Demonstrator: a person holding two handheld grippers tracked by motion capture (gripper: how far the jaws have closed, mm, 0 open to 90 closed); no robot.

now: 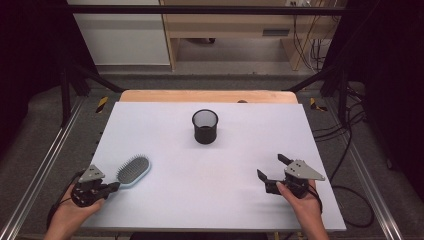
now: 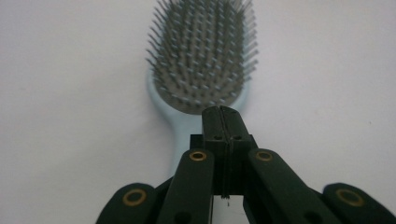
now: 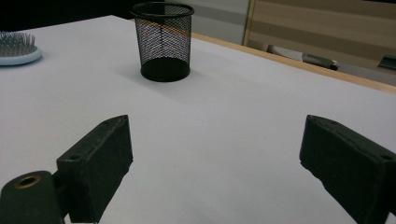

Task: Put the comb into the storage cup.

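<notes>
— Near the mesh pen cup [image 1: 205,126], where's the hairbrush [image 1: 133,171]?
— Left and nearer. Left tongs [image 2: 223,114] pinch its stiff, light handle; right tongs [image 1: 272,168] gape empty.

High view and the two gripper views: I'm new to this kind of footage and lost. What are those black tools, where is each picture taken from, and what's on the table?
A person holds a hand tool with two black jaws in each hand. The high view looks down from above the person's side of the white table. Each of the other two pictures comes from a camera riding on one tool, looking along its jaws. On the table stand a black mesh cup and a pale blue hairbrush, bristles up. The left gripper is shut, its tips at the brush's handle; whether it pinches the handle is unclear. The right gripper is open and holds nothing.
</notes>
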